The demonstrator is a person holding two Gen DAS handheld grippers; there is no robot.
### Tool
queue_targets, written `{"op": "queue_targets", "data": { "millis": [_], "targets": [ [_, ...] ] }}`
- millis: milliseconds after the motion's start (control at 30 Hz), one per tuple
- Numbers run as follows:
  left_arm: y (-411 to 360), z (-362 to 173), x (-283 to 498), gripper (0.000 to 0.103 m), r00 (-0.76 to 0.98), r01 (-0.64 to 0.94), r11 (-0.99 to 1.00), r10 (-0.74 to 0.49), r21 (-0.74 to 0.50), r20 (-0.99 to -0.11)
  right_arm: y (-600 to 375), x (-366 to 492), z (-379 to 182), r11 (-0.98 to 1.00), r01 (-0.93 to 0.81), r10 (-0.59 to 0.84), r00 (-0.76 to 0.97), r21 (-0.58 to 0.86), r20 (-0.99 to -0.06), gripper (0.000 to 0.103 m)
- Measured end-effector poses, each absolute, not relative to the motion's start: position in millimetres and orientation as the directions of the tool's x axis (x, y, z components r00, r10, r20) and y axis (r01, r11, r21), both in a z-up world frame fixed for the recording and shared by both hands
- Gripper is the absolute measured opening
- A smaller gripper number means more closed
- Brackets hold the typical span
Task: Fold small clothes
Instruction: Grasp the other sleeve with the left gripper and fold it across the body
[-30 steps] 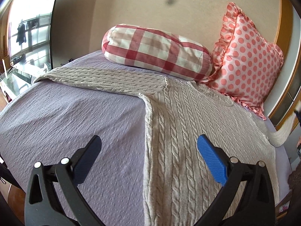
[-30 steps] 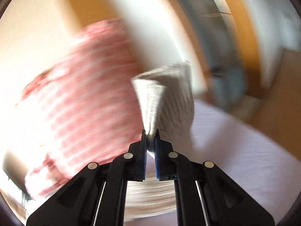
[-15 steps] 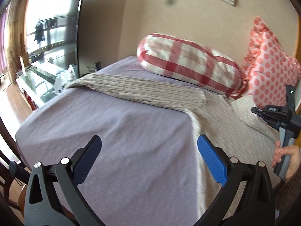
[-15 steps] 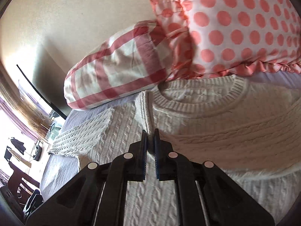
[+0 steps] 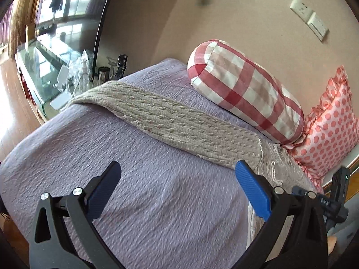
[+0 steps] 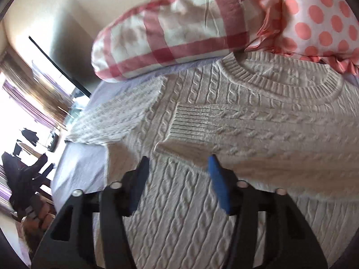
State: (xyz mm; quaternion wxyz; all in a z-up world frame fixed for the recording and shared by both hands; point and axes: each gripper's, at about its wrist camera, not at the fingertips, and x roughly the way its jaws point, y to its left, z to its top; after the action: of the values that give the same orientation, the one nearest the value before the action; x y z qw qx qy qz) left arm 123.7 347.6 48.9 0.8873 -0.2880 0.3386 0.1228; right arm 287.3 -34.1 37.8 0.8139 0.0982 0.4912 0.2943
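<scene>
The cream sweater [image 6: 258,116] lies flat on the purple bedspread [image 5: 157,201] below the checked pillow [image 6: 179,29], one sleeve [image 6: 224,121] folded across its chest, while the right gripper [image 6: 178,177] is opening, nothing between its jaws, and the left gripper [image 5: 177,190] hangs wide open and empty.

Cream cable-knit sweater [image 6: 224,116]; lilac bedspread [image 5: 157,201]; red-and-white checked bolster [image 5: 244,89]; white cushion [image 5: 332,130] with coral dots; blue gripper pads [image 5: 252,190].

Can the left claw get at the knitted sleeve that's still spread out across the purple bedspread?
Probably yes. The left claw is open over bare purple bedspread, and the outstretched beige cable-knit sleeve lies flat just ahead, with nothing between them; the red-checked bolster pillow sits behind it.
</scene>
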Motion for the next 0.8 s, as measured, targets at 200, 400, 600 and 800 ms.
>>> {"op": "queue_targets", "data": {
  "millis": [200,400,600,800],
  "targets": [
    [398,15,162,0.084,0.706,-0.494,0.637,-0.103,-0.591,-0.701,-88,258,71,0.787,-0.355,0.616,0.42,0.505,-0.666,0.082],
    [448,3,183,0.075,0.743,-0.549,0.509,-0.066,-0.663,-0.666,-145,236,90,0.772,-0.328,0.634,0.462,0.545,-0.62,0.085],
    [488,4,200,0.02,0.654,-0.702,0.447,0.097,-0.554,-0.75,-199,222,104,0.813,-0.301,0.571,0.583,0.498,-0.579,0.088],
    [413,77,231,0.006,0.637,-0.662,0.664,0.252,-0.348,-0.729,-245,222,95,0.816,-0.25,0.548,0.622,0.521,-0.56,0.088]
  ]
}}
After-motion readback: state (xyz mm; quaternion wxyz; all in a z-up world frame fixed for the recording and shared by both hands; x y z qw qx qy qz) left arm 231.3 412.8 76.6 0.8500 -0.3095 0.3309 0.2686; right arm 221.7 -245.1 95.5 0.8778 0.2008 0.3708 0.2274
